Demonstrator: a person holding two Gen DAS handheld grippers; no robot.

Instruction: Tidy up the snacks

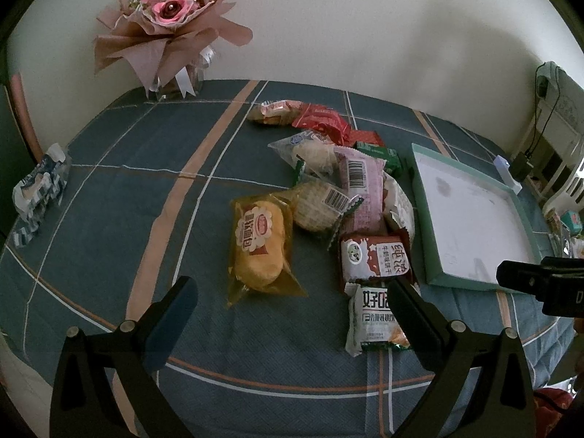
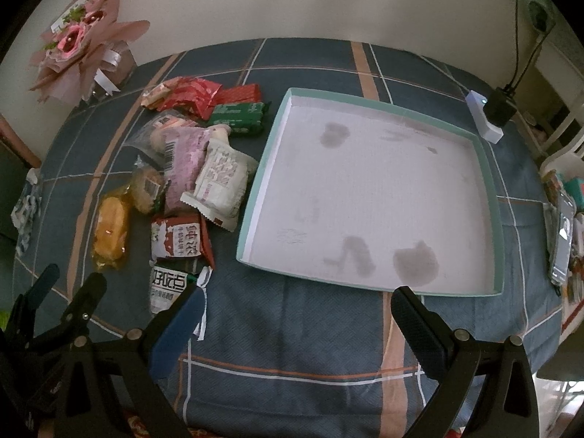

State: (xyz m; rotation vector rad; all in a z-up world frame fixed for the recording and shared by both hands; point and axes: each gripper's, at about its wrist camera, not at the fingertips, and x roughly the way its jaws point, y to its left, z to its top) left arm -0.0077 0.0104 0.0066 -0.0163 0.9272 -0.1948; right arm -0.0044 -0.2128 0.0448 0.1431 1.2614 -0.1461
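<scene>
A heap of wrapped snacks [image 1: 328, 189] is seen on the checked cloth [image 1: 146, 168] ahead of the left gripper [image 1: 292, 314], whose jaws are spread and hold nothing. A yellow bread packet [image 1: 260, 246] lies just beyond the gap between them; a white packet with black characters [image 1: 372, 321] lies against its right jaw. Ahead of the right gripper [image 2: 295, 317], likewise spread wide, a shallow teal-rimmed tray [image 2: 489, 168] is seen with only stains on its white floor.

Snack pile [image 2: 189, 168] just left of empty tray [image 2: 491, 197]
</scene>
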